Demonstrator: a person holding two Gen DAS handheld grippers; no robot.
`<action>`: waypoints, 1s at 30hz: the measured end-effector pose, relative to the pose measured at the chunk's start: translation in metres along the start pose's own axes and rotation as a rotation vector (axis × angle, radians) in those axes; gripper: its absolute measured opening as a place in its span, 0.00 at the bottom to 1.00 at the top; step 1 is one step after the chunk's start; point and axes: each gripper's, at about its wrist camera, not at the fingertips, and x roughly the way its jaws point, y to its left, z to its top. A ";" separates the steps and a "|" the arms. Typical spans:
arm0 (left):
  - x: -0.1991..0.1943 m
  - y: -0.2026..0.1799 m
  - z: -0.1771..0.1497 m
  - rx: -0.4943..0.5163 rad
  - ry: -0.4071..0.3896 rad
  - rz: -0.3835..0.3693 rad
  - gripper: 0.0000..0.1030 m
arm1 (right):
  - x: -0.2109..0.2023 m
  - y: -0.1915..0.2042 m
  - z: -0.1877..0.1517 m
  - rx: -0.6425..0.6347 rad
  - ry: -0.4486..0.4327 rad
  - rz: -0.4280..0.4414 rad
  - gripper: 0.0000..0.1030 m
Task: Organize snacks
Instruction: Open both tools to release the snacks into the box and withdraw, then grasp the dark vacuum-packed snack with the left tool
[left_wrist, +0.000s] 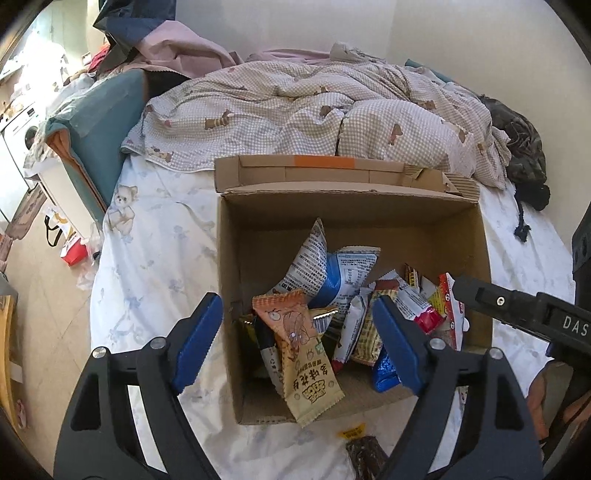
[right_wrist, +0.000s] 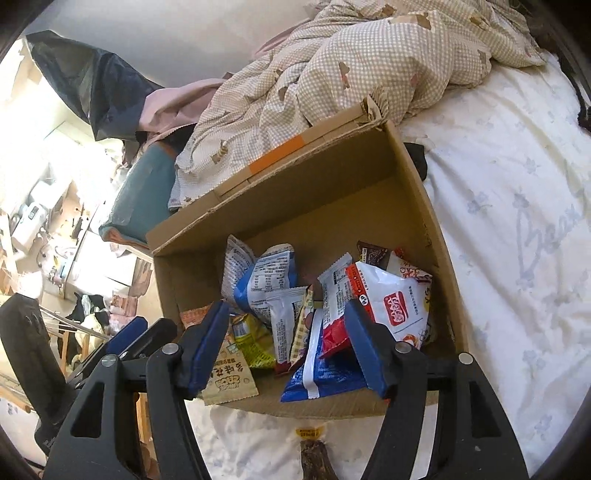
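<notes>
An open cardboard box (left_wrist: 406, 210) (right_wrist: 369, 166) sits on the bed and holds several snack packets. An orange and tan packet (left_wrist: 303, 354) (right_wrist: 229, 380) leans over the box's near wall. Blue and white packets (left_wrist: 332, 273) (right_wrist: 266, 277) lie further in. A red and white packet (right_wrist: 391, 302) lies at the right. My left gripper (left_wrist: 299, 343) is open above the box's near left part. My right gripper (right_wrist: 288, 347) is open above the near edge; it also shows at the right of the left wrist view (left_wrist: 517, 306). A dark snack with a yellow label (left_wrist: 364, 450) (right_wrist: 314, 454) lies on the sheet before the box.
A crumpled checked quilt (left_wrist: 314, 110) (right_wrist: 369, 66) lies behind the box. The white printed sheet (left_wrist: 155, 258) (right_wrist: 517, 221) covers the bed. A teal cushion (left_wrist: 99, 133) stands at the bed's left edge. The floor at the left (left_wrist: 48, 288) is cluttered.
</notes>
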 end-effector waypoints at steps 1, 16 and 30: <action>-0.003 0.001 0.000 0.001 -0.006 0.002 0.79 | -0.003 0.001 -0.002 -0.004 -0.003 -0.003 0.66; -0.048 0.020 -0.031 -0.105 -0.038 -0.002 0.79 | -0.051 0.008 -0.032 -0.068 -0.025 -0.046 0.66; -0.054 0.003 -0.074 -0.112 0.037 -0.038 0.94 | -0.086 -0.024 -0.059 -0.001 -0.028 -0.122 0.69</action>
